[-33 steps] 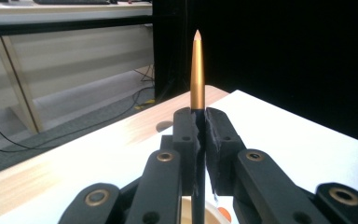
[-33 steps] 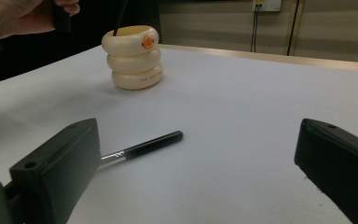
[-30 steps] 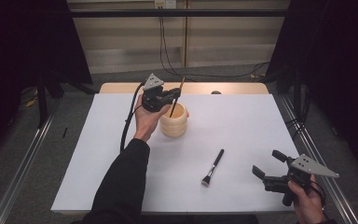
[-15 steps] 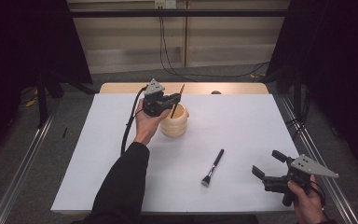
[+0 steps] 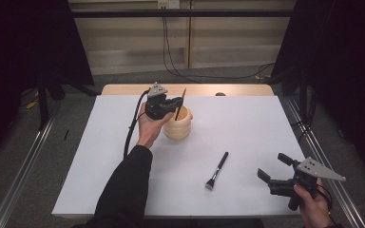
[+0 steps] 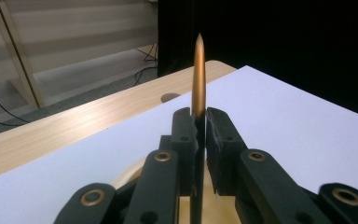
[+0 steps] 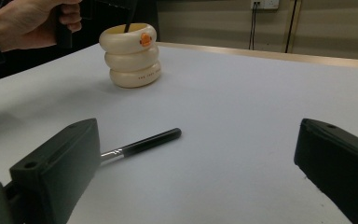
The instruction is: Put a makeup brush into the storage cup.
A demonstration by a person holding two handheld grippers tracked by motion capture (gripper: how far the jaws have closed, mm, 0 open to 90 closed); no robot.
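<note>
While your left gripper (image 5: 177, 104) hovers over the cream ringed cup (image 5: 177, 124) just left of centre in the high view, its jaws are clamped on a thin brush handle (image 5: 180, 103) that stands nearly upright, lower end down inside the cup. From the left gripper view you can see the gold tapered tip of that handle (image 6: 198, 74) rising straight between the two pads (image 6: 184, 135), pinched tight with almost no gap. I'd call this the drop-in step: one brush is being placed in the cup and looks about ready to be let go. Your next move there, I'd judge, is to ease the jaws apart so the handle settles against the rim, then lift straight up so you don't tip the cup.

Moving right, the second brush (image 5: 216, 170) lies flat on the white table cover (image 5: 247, 123), below centre of the frame, bristles toward you, well apart from the cup. Far lower right, your right gripper (image 5: 274, 169) waits with jaws spread wide, nothing between them. In the right gripper view that black-handled brush (image 7: 142, 143) lies just ahead, nearer the left jaw, the cup (image 7: 129, 55) well beyond it at upper left. That pickup probably calls for a low, level approach, straddling the slim handle before you close.
</note>
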